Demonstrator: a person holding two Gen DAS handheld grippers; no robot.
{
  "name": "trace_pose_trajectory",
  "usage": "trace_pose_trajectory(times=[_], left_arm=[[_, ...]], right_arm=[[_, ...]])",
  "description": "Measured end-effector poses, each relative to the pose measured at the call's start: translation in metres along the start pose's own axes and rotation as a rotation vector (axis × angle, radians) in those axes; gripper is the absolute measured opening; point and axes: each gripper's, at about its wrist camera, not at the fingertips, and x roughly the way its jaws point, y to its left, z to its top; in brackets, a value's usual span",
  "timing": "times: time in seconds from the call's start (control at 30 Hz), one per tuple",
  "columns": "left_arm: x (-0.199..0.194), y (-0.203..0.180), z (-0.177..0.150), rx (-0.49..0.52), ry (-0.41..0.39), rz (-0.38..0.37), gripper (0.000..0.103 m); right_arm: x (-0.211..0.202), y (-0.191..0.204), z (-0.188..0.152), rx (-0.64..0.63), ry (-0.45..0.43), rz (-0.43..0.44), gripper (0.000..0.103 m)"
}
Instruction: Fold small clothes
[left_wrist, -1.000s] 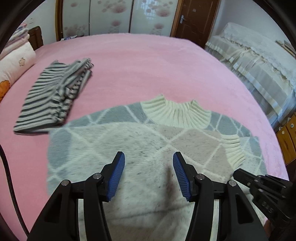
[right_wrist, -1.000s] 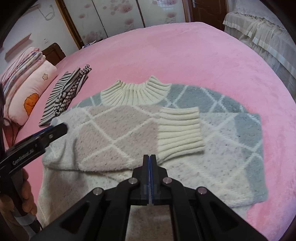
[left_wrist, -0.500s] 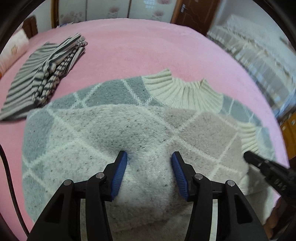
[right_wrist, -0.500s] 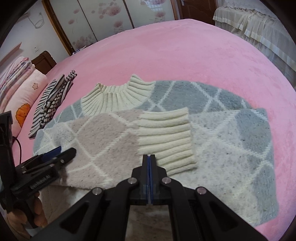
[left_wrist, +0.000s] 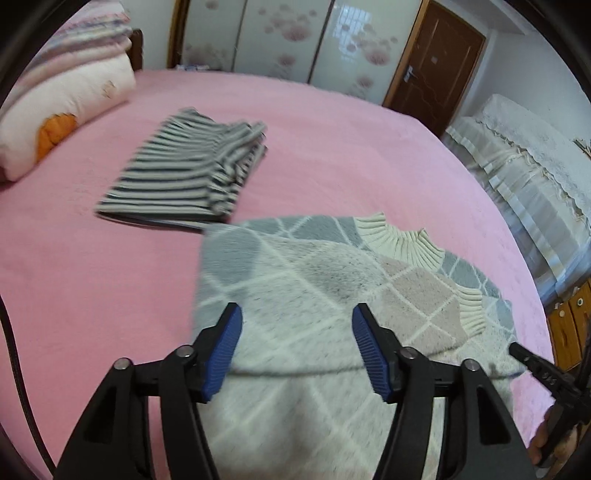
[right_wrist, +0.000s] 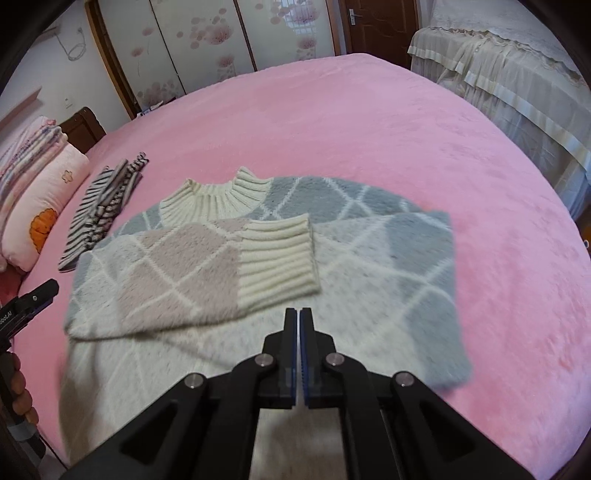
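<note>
A fuzzy grey, beige and cream diamond-pattern sweater (left_wrist: 314, 288) lies flat on the pink bed (left_wrist: 332, 147). One sleeve is folded across its chest, with the ribbed cream cuff (right_wrist: 277, 258) near the middle. My left gripper (left_wrist: 297, 321) hovers above the sweater's left side; its jaws are opening and nothing is between them. My right gripper (right_wrist: 298, 314) is shut and empty, just short of the cuff over the sweater's (right_wrist: 369, 266) lower part. Each gripper also shows at the edge of the other's view.
A folded black-and-white striped garment (left_wrist: 184, 173) lies on the bed beyond the sweater's left shoulder. Pillows (left_wrist: 66, 103) are stacked at the far left. A lace-covered piece of furniture (left_wrist: 517, 158) stands past the bed's right edge. A brown door (left_wrist: 432, 66) is at the back.
The left gripper has lifted off the sweater and pulled back to the left, and its jaws are wider. The sleeve now rests folded across the chest. The right gripper has drawn back slightly.
</note>
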Motion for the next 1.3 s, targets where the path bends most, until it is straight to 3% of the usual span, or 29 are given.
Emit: trace_pose_trajectory(times=[0.2, 0.27, 0.33, 0.6, 0.9, 1.17, 1.27, 1.3], left_arm=[[-0.061, -0.007, -0.020, 0.025, -0.047, 0.036, 0.065], [-0.080, -0.010, -0.026, 0.009, -0.063, 0.015, 0.077], [-0.095, -0.013, -0.032, -0.003, -0.096, -0.002, 0.079], [-0.119, -0.031, -0.051, 0.047, -0.122, 0.016, 0.079], [-0.156, -0.023, -0.094, 0.097, -0.176, 0.022, 0.079], [-0.184, -0.022, -0.121, 0.123, -0.171, 0.013, 0.079], [-0.192, -0.025, -0.128, 0.140, -0.173, 0.019, 0.079], [-0.193, -0.025, -0.130, 0.147, -0.174, 0.024, 0.079]], right_arm=[[-0.063, -0.002, -0.015, -0.003, -0.063, 0.002, 0.001], [-0.082, -0.002, -0.021, -0.004, -0.076, 0.008, 0.001], [-0.100, -0.001, -0.027, -0.020, -0.097, 0.011, 0.001], [-0.134, -0.004, -0.054, -0.050, -0.117, 0.003, 0.001], [-0.165, -0.010, -0.095, -0.078, -0.136, -0.005, 0.001], [-0.193, -0.005, -0.128, -0.092, -0.169, 0.010, 0.002], [-0.200, 0.000, -0.137, -0.104, -0.179, 0.017, 0.009], [-0.202, 0.002, -0.141, -0.109, -0.185, 0.015, 0.017]])
